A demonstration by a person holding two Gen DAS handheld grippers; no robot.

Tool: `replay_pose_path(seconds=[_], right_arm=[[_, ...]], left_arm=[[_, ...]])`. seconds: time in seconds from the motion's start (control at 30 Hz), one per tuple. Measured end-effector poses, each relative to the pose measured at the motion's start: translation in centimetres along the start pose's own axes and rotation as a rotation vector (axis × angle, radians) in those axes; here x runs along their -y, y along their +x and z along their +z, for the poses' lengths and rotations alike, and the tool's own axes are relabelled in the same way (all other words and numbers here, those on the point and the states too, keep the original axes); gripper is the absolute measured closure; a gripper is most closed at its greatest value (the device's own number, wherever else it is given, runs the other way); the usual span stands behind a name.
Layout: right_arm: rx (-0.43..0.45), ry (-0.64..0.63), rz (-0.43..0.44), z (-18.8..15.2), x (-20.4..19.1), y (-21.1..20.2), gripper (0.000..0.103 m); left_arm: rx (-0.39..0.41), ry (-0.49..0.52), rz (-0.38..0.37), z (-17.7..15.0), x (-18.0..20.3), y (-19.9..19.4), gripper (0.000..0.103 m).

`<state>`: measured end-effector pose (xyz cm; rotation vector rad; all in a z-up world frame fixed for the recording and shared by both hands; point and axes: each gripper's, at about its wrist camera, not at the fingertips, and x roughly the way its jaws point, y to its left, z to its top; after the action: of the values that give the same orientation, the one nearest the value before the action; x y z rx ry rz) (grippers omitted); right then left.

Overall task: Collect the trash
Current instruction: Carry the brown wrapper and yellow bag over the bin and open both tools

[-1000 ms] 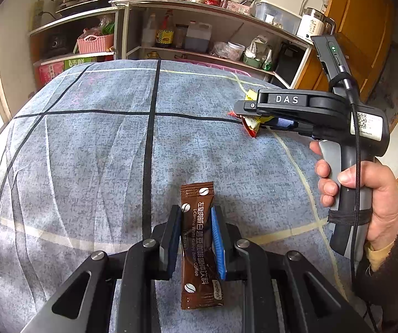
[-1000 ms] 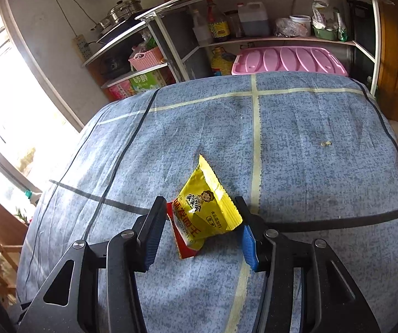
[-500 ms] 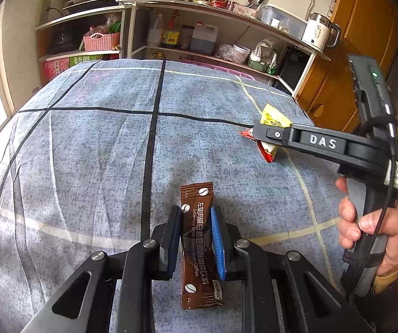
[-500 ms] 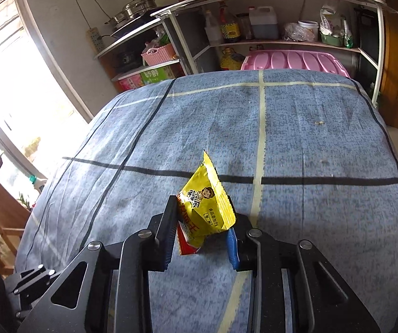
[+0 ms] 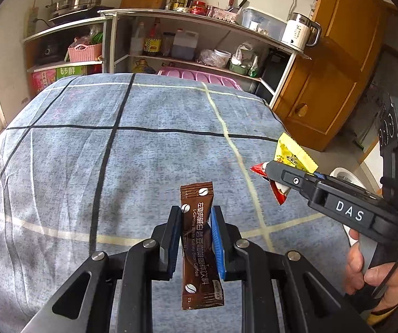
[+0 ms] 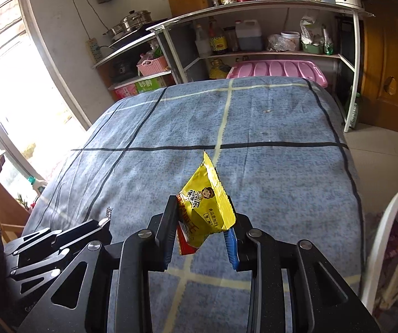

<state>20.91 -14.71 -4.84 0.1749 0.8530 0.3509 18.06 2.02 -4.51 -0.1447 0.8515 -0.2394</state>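
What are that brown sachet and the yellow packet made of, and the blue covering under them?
Brown sachet: probably glossy plastic-foil film, stiff, with crimped ends. Yellow packet: shiny crinkled film, likely the same, creased sharply. Blue covering: woven cloth, matte, mottled and softly wrinkled.

A lived-in home kitchen is showing here: white metal shelving (image 5: 188, 63) along the far wall is holding sauce bottles (image 5: 152, 41), a steel lidded steamer pot (image 5: 74, 1) and a white electric kettle (image 5: 298, 32), while a blue checked cloth (image 5: 115, 152) is covering the near table, beside a brown wooden cupboard (image 5: 334, 66)
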Motion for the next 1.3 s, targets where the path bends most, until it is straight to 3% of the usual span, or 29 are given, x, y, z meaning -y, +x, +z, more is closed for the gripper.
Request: replay_pose_path(seconds=[0.87,1.3], right_arm=[[0.116,0.159,-0.173,-3.4,14.0,-12.0,0.071],[0.098,0.186,-0.299,-5.1,19.8,-15.2,0.071]], left_arm=[[-0.019,0.198,-0.183,1.3,17.4,2.6,0.081],[-0.056,0.287,-0.257,-0.2,25.6,4.5,0.081]])
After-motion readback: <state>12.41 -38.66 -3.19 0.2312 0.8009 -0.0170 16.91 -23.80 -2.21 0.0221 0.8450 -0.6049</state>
